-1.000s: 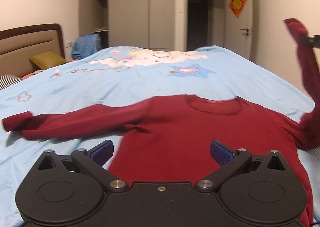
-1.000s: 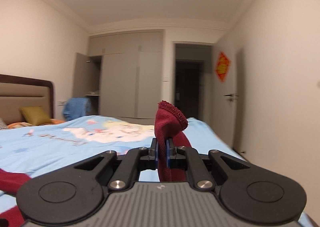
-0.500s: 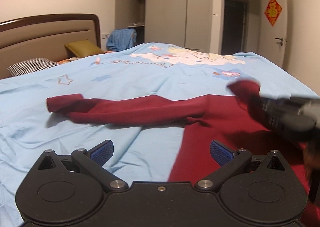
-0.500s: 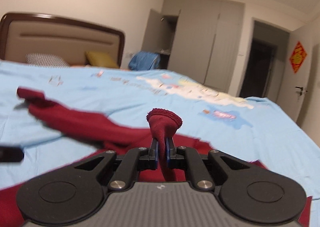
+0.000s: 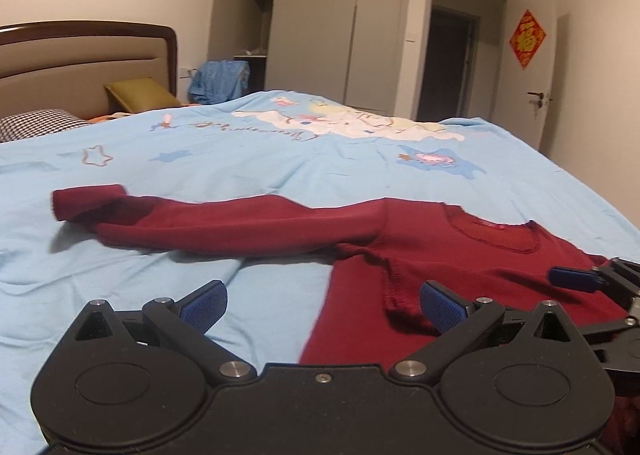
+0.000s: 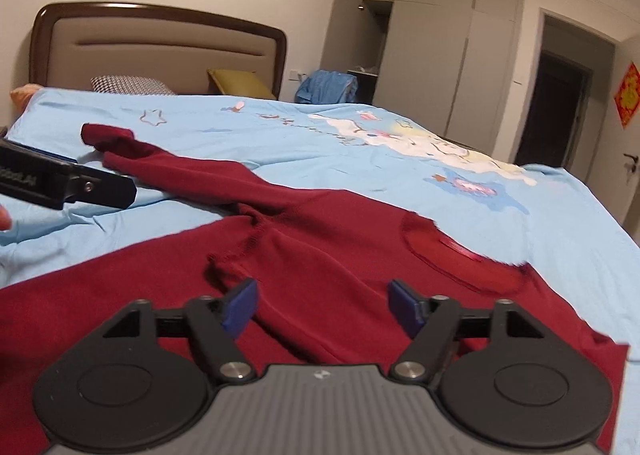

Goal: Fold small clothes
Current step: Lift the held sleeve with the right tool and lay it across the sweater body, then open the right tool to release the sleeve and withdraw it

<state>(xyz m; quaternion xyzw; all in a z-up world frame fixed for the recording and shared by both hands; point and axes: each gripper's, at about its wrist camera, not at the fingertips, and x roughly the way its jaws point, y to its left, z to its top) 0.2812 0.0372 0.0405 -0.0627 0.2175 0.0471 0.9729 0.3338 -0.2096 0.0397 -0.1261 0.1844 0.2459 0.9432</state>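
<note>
**Both grippers open over a red sweater on the bed**

A dark red sweater (image 5: 460, 255) lies spread on a light blue bedsheet (image 5: 280, 159), filling the lower centre and right of the left wrist view. One sleeve (image 5: 224, 223) stretches flat toward the left of the frame, its cuff folded over near the left edge. The other sleeve (image 6: 304, 319) appears to be folded across the chest, though blur in the right wrist view makes its edge hard to trace. The neckline (image 6: 460, 255) sits right of centre in that view.

The left gripper (image 5: 322, 301) has its blue pads spread wide and holds nothing; one pad hangs over the sheet, the other over the sweater's side edge. The right gripper (image 6: 322, 307) is likewise spread wide and empty, low above the sweater's chest.

In the upper left of both frames stands a padded headboard (image 5: 80, 63) with a yellow pillow (image 5: 140, 97) and a checked pillow (image 5: 36, 123). A grey wardrobe (image 5: 340, 35) fills the upper centre.
</note>
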